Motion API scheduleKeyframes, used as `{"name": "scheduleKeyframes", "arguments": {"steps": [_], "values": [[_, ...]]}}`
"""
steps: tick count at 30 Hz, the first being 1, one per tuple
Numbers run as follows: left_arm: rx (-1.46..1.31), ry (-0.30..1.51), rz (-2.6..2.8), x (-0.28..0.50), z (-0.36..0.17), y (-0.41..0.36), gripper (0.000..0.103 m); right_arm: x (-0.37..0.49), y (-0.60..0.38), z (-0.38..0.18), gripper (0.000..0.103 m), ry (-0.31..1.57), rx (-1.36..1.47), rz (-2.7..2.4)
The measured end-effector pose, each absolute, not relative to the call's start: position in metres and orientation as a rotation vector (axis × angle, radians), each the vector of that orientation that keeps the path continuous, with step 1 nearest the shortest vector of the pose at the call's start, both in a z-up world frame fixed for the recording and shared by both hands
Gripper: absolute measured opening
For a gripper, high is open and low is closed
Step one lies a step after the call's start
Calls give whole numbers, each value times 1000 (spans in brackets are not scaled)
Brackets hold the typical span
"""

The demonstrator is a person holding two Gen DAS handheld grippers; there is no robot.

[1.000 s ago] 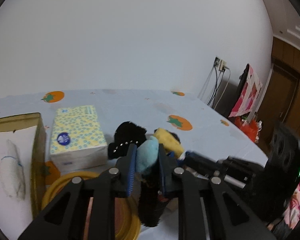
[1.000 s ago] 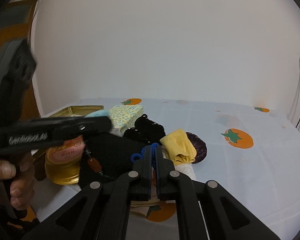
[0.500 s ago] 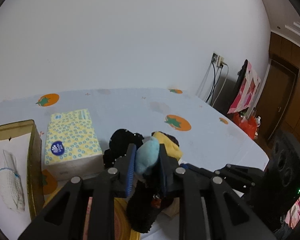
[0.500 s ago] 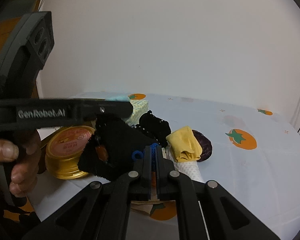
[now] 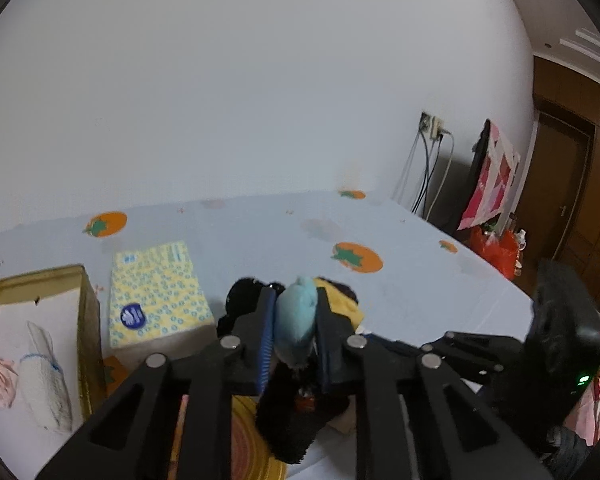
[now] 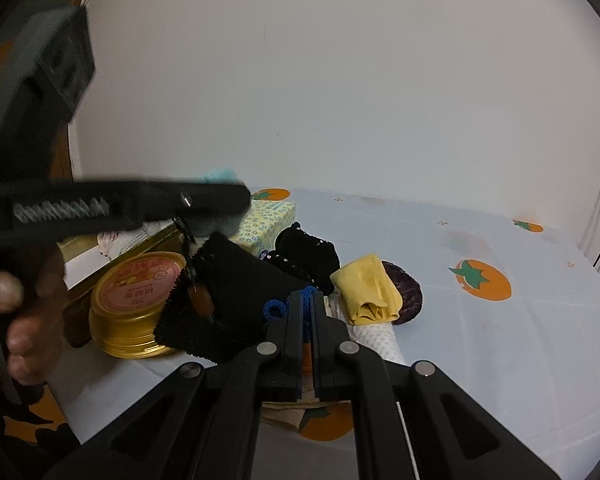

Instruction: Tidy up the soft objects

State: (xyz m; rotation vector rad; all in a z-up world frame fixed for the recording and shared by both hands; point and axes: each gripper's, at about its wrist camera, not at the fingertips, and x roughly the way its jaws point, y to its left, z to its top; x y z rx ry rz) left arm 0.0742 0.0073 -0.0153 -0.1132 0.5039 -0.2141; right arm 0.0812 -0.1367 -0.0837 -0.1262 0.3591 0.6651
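Pinching fuzzy black pouch (image 5: 292, 424), pale-blue tuft (image 5: 296, 316)

Table (image 6: 500, 336): pale cloth w/ orange fruit print. Left edge: gold box (image 5: 86, 312), open; round gold tin (image 6: 134, 304) at near-left corner. Tissue pack (image 5: 158, 296) beside box. Mid-table: black sequinned item (image 6: 304, 252), yellow cloth (image 6: 370, 294) on dark purple disc (image 6: 408, 298), white knit item (image 6: 374, 340).

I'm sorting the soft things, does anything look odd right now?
Yes: the black pouch dangles in the air over the gold tin, stretched between both grippers, left gripper pinching its light-blue end, right gripper its blue cord.
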Motion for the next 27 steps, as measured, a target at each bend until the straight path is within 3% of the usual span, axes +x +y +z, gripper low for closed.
{"name": "scheduleKeyframes", "arguments": {"steps": [9, 27], "values": [[-198, 500, -224, 71, -9, 26, 13, 76, -139, -81, 4, 344, -118, 663], [-162, 423, -167, 35, 11, 46, 13, 56, -131, -59, 4, 267, -85, 720]]}}
